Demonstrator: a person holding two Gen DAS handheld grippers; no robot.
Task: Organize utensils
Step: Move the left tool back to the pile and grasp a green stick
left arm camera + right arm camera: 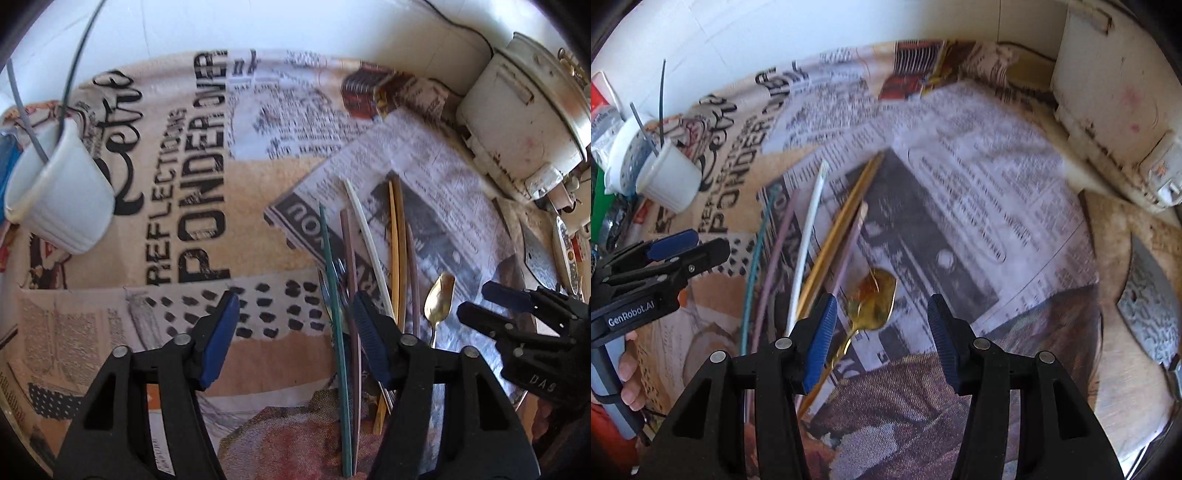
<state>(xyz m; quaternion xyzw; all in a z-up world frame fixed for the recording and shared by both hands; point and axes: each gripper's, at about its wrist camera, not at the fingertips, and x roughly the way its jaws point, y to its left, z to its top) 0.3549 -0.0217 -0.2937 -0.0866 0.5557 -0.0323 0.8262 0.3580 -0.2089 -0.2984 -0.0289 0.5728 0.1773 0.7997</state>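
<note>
Right wrist view: both grippers' fingers spread wide, empty; gold metal spoon [875,301] and coloured sticks [809,236] still loose, white ribbed cup [670,181] nearly empty.

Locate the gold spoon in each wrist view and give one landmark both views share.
Left wrist view: gold spoon lies lower right of centre, on the newspaper, right of the chopsticks.
Right wrist view: gold spoon sits low centre, between the open jaws of the right gripper.
Shared landmark: white cup, on the left.

"REFLECTIONS PONDER OVER" on the printed tablecloth [207,206]; "GenRobot.AI" on the left tool [683,254].
</note>
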